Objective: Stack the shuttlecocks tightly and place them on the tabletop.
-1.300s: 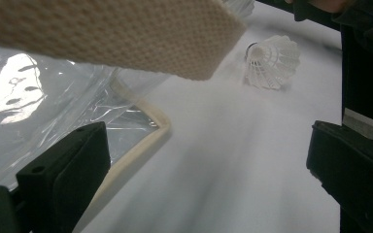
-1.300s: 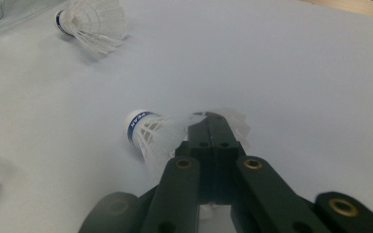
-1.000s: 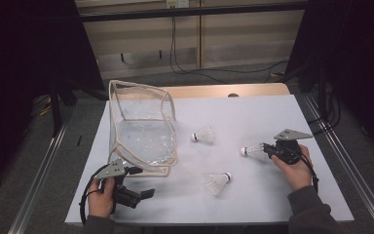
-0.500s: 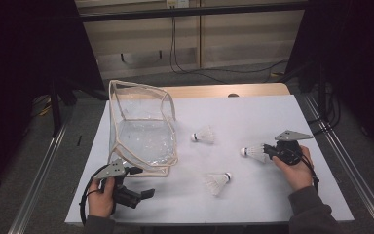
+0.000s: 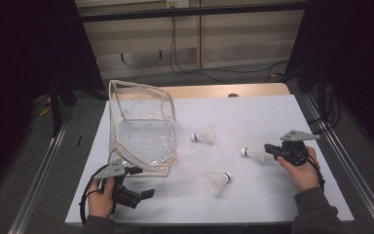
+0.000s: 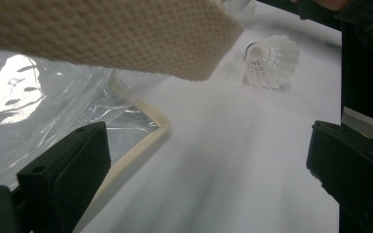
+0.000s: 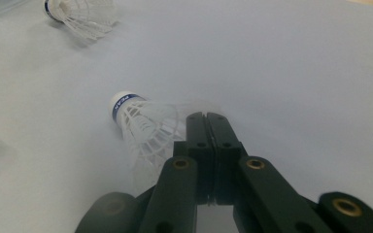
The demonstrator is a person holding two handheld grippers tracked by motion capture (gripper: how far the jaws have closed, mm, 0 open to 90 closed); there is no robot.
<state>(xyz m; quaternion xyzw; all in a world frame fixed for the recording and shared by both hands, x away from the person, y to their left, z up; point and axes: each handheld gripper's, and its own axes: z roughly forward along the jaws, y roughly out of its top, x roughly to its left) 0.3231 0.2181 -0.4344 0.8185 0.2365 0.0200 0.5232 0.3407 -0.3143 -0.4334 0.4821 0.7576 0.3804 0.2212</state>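
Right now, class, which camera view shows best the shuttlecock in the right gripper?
The right gripper view: the shuttlecock fills its centre, skirt pinched in the right gripper. The high view shows it small; the left gripper view shows a different one.

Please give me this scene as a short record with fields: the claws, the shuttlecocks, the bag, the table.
right claw: jaws shut on the skirt edge of a shuttlecock
left claw: jaws open, nothing between them, near the bag's front corner
loose shuttlecocks: two lying on the table, one nearer the bag, one nearer the person
clear bag: open, cream-edged, no shuttlecock seen inside
table: white top
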